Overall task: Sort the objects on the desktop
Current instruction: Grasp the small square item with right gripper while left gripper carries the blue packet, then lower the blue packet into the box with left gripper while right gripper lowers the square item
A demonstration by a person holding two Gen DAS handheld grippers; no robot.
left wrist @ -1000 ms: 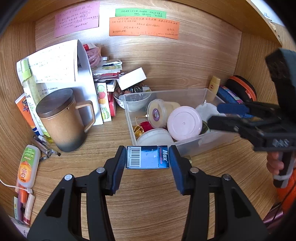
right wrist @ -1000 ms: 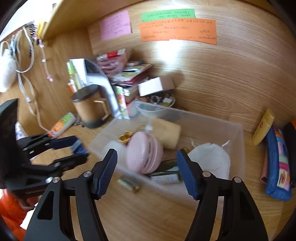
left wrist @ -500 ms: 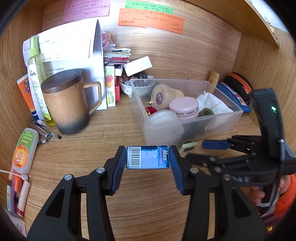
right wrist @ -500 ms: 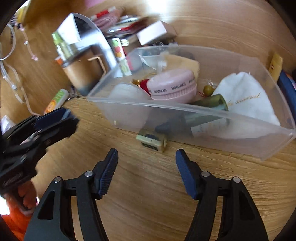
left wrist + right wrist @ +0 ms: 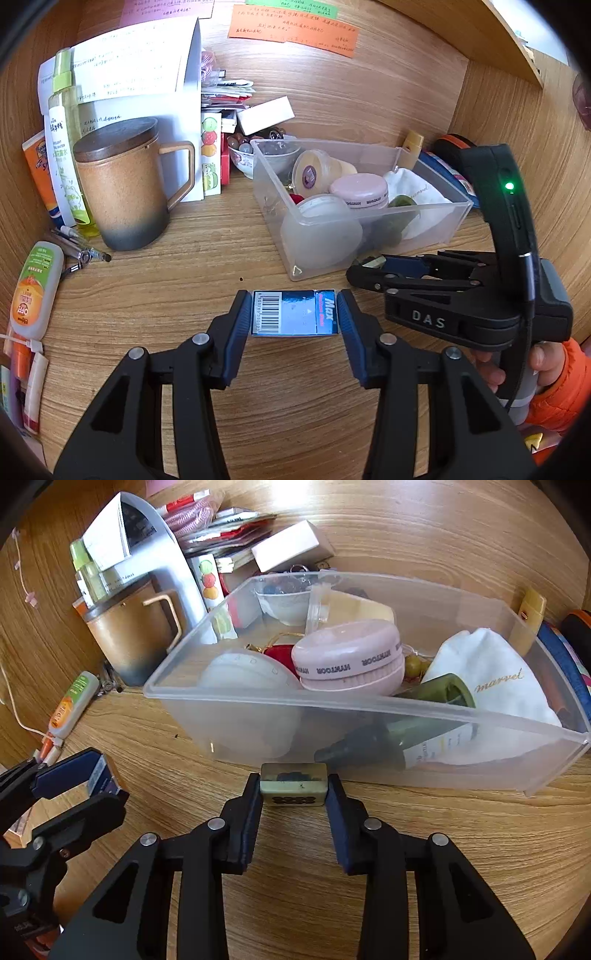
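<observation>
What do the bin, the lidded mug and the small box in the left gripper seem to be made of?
Bin: frosted translucent plastic; its contents show through.
Lidded mug: probably matte glazed ceramic; speckled brown fading to grey.
Small box: likely glossy printed card, with barcode, in the left gripper.

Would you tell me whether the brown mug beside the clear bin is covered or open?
Covered: a dark round lid sits flat on the brown mug, hiding its inside.

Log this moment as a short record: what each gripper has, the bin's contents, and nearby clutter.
left gripper: shut on blue box
right gripper: jaws closing around small green block, just outside the bin wall
clear bin: pink round case, white pouch, green bottle
beside bin: brown lidded mug
surface: wooden desk
</observation>
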